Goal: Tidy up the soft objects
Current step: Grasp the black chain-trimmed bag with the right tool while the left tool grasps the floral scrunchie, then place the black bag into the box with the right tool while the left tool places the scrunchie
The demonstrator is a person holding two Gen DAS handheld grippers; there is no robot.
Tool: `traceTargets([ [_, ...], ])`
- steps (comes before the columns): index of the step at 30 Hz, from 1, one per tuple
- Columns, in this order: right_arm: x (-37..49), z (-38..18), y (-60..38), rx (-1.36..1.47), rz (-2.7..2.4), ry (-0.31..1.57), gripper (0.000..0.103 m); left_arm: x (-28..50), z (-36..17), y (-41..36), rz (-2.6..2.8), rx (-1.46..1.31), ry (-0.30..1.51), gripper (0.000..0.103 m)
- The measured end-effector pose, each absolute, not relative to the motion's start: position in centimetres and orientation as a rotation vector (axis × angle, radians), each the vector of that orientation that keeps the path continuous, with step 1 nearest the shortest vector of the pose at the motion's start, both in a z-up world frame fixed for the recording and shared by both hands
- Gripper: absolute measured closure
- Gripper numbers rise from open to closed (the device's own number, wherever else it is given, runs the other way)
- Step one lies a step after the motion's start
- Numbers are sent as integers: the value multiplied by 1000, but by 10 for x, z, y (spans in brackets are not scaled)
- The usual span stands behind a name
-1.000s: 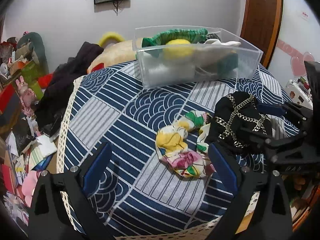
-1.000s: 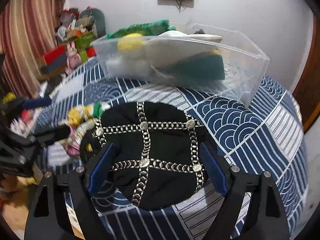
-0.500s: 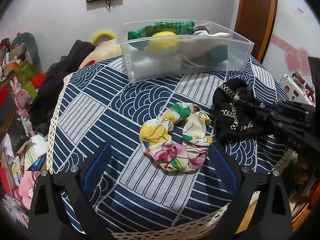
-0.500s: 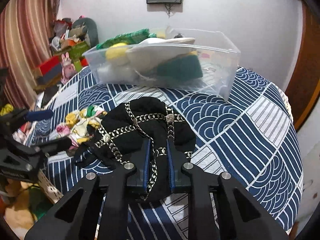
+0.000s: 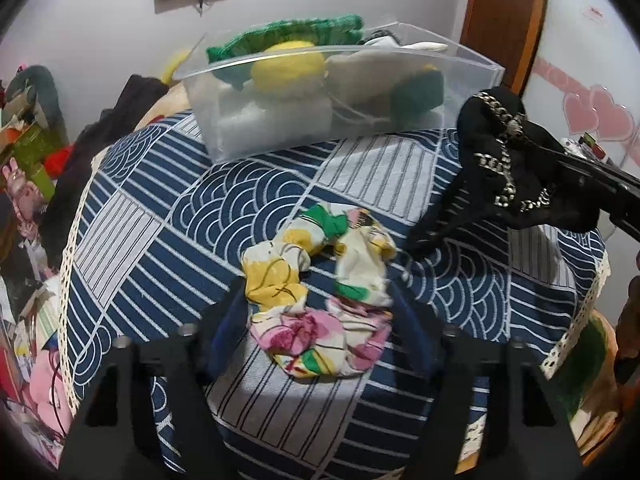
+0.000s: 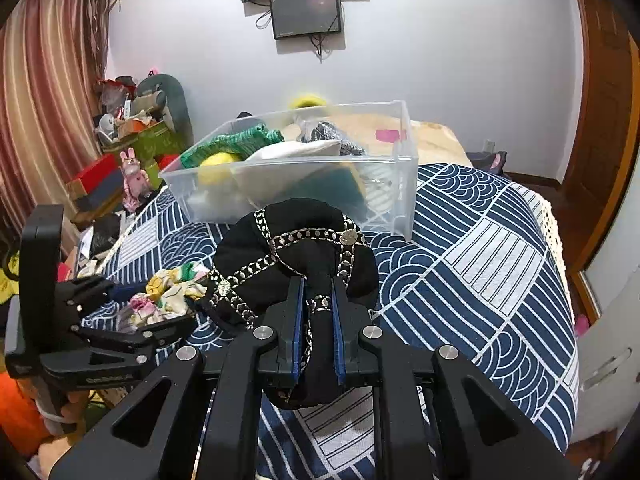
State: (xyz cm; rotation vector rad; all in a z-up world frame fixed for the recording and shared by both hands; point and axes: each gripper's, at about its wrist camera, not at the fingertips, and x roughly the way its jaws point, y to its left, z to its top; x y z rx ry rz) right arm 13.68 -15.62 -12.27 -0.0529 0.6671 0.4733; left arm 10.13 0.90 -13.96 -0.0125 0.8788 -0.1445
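In the right wrist view, the right gripper (image 6: pixel 316 320) is seen at the lower centre of the frame, its blue-lined jaws pressed together on a pinched fold of a black fabric hat trimmed with silver chain (image 6: pixel 296 252). The hat is bunched up above the jaws and is held clear of the navy and white patterned cloth covering the table (image 6: pixel 500 264). In the left wrist view the same hat (image 5: pixel 504 168) appears at the right of the frame, hanging from the dark arm of the right gripper above the cloth.

The left gripper (image 5: pixel 316 308) is shown at the bottom centre of the left wrist view. Its jaws are closing, and a crumpled floral fabric scrunchie in yellow, pink, green and white (image 5: pixel 320 292) lies on the cloth between them; whether the pads are pressing on it yet cannot be told, as that part of the frame is blurred. In the right wrist view the left gripper (image 6: pixel 132 312) is seen at the lower left, with the scrunchie (image 6: pixel 172 292) between its fingers.

A clear plastic storage bin (image 5: pixel 472 64) stands on the cloth in the upper centre of the left wrist view. It is filled with soft items, among them a green knitted piece (image 5: pixel 288 30), a yellow ball-shaped piece (image 5: pixel 288 68) and white fabric (image 5: pixel 372 76).
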Motion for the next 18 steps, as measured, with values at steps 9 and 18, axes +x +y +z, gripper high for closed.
traceTargets([
  [9,131,-104,-160,-59,489,619,92,100,-128,17,-148,-53,850,86],
  [18,141,-77,-164,-14,466,524,92,89,-79,33,-139,-90,707,86],
])
